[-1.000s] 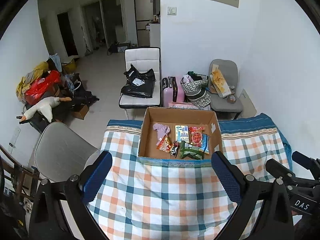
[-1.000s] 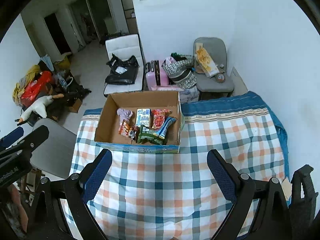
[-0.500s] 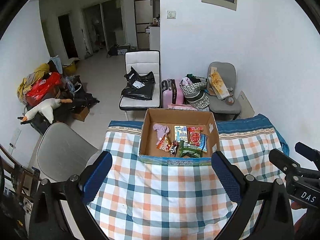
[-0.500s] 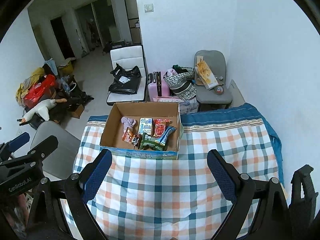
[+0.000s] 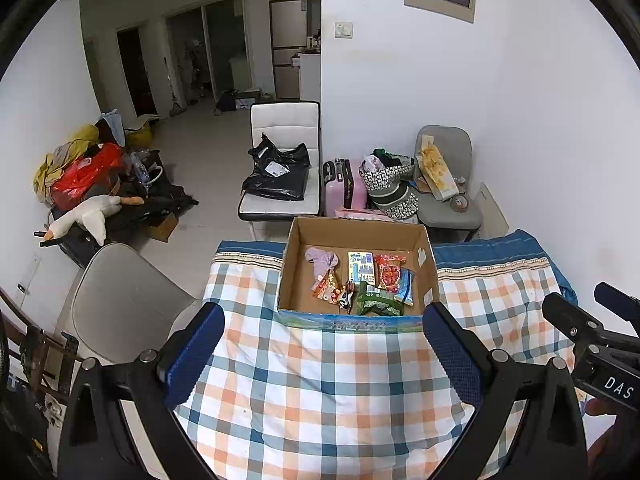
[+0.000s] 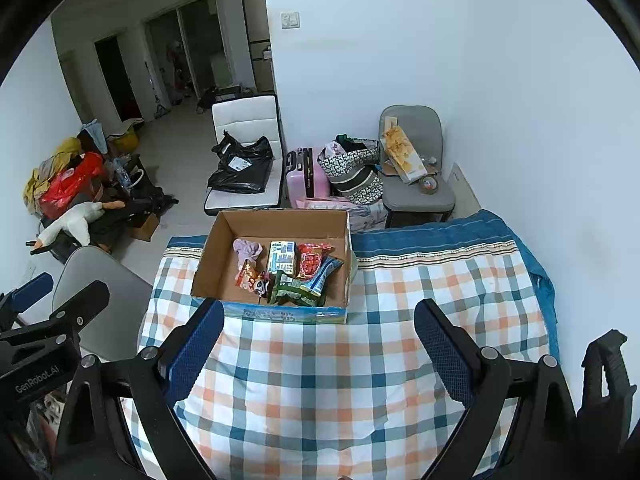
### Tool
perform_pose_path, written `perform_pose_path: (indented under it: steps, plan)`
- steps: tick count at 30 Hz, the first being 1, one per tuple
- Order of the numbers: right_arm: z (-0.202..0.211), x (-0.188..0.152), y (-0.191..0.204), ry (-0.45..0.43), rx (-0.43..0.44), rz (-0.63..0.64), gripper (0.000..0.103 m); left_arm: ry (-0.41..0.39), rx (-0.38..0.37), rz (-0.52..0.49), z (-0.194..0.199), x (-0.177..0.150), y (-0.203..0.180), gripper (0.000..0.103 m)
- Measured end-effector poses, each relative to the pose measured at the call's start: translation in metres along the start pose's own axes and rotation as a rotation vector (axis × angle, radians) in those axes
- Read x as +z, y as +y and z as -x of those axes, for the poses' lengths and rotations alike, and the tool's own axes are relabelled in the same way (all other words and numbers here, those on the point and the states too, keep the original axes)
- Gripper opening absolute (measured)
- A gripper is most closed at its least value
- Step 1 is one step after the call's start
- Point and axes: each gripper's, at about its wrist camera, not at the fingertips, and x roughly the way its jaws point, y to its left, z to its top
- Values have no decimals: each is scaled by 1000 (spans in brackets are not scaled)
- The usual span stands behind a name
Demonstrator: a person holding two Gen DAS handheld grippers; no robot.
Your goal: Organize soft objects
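1. Overhead, both tools hang well above the checked cloth [image 5: 320, 380], presumably so each camera takes in the whole work area.
2. Left gripper [image 5: 320, 344]: jaws wide apart, nothing between them. Its blue pads [image 5: 192, 356] frame the lower centre of the left wrist view, and the cloth shows plainly through the gap.
3. Right gripper [image 6: 320, 344]: likewise spread and empty, in the lower centre of its own view. Neither tool touches anything.
4. Cardboard box [image 5: 424, 256] sits centre frame in both views, on the far part of the cloth, flaps open upward, likely so items drop straight in.
5. Inside the box: a lilac soft cloth item [image 5: 322, 260] toward the left, a blue-and-white packet [image 5: 361, 267], a red packet [image 5: 390, 272] and a green packet [image 5: 376, 304] bunched right of centre. Pouches overlap; exact stacking cannot be told.
6. Cloth outside the box looks bare; no loose soft object is visible on it.
7. Judgement: sorting appears finished or paused, since everything small lies in the box and both tools are free.
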Motion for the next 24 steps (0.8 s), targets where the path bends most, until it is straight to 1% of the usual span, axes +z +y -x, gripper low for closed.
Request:
perform_pose_path:
  steps: [6, 24]
  plan:
    - [0, 2, 0, -8, -6, 4, 98, -14, 5, 10, 3, 2, 1, 102]
    - [0, 2, 0, -7, -5, 5, 98, -15, 3, 10, 6, 3, 1, 102]
